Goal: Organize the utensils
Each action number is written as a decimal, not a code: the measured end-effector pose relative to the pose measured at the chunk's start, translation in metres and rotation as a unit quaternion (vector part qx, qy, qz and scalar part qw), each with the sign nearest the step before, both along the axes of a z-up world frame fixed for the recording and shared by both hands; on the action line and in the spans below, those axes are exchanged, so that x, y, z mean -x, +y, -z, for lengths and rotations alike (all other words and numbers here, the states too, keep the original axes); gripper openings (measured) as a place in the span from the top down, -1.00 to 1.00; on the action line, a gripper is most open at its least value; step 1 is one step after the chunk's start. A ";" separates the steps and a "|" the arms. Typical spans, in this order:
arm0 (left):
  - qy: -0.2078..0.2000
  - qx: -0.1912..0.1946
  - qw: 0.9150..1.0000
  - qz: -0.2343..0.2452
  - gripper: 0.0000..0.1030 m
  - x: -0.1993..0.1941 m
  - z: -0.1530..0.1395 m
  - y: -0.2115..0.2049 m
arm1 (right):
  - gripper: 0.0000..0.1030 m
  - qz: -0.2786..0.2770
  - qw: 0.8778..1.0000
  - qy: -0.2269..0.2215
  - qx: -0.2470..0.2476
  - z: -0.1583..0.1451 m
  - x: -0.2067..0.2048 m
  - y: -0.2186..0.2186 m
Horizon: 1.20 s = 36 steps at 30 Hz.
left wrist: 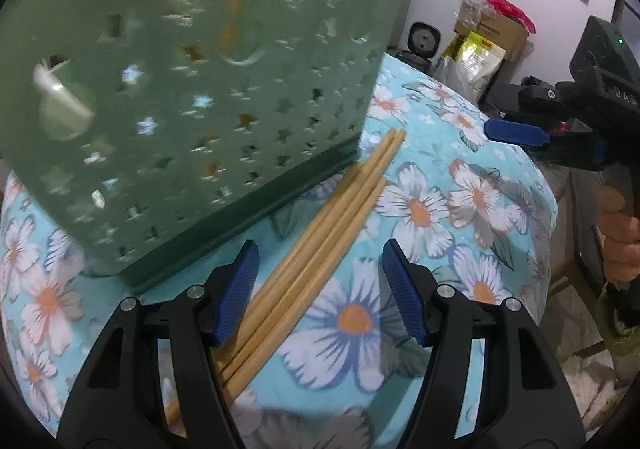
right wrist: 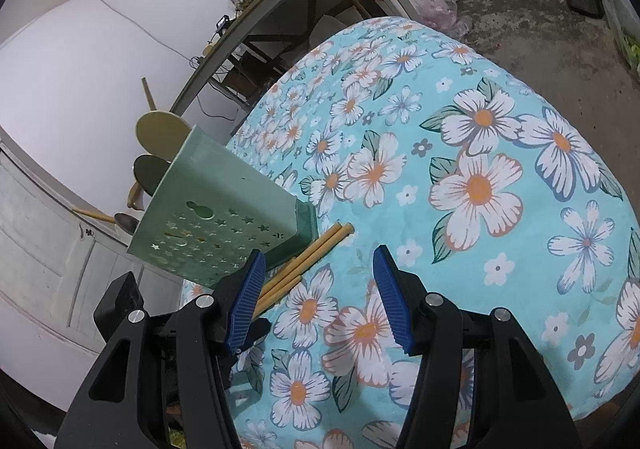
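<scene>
The left gripper (left wrist: 320,289) hovered low over the floral tablecloth (left wrist: 472,209) with its jaws spread wide and nothing between the blue pads. A bundle of wooden chopsticks (left wrist: 320,249) lay on the cloth, running from six o'clock toward one o'clock, beside the base of the green perforated utensil holder (left wrist: 200,89), which stood at eleven o'clock. The right gripper (right wrist: 320,297) also hung wide apart and empty over the cloth. Wooden spoons (right wrist: 160,129) stuck out of the holder's top.

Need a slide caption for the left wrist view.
Open left gripper above wooden chopsticks lying beside green perforated plastic utensil holder on floral cloth.
</scene>
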<state>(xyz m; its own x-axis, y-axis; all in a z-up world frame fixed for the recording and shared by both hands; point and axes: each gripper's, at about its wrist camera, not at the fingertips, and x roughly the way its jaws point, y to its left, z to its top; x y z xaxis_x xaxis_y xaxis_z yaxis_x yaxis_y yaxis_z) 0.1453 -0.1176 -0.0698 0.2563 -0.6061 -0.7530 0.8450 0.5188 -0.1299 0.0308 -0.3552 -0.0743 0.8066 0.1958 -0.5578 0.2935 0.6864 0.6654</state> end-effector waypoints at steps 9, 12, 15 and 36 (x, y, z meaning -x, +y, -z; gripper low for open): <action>-0.002 0.002 0.994 0.106 -0.04 0.037 -0.001 -0.009 | -0.07 0.005 1.000 -0.001 -0.005 0.002 0.001 -0.007; 0.001 0.005 0.991 0.132 -0.04 0.049 -0.002 -0.008 | -0.07 0.007 1.000 -0.001 -0.004 0.002 0.004 -0.009; -0.008 0.001 0.989 0.149 -0.04 0.060 -0.001 -0.007 | -0.07 0.009 1.000 -0.002 -0.004 0.001 0.005 -0.010; 0.028 0.035 0.992 0.117 -0.06 0.040 -0.004 0.003 | -0.07 0.010 1.000 -0.005 0.002 -0.004 0.013 -0.006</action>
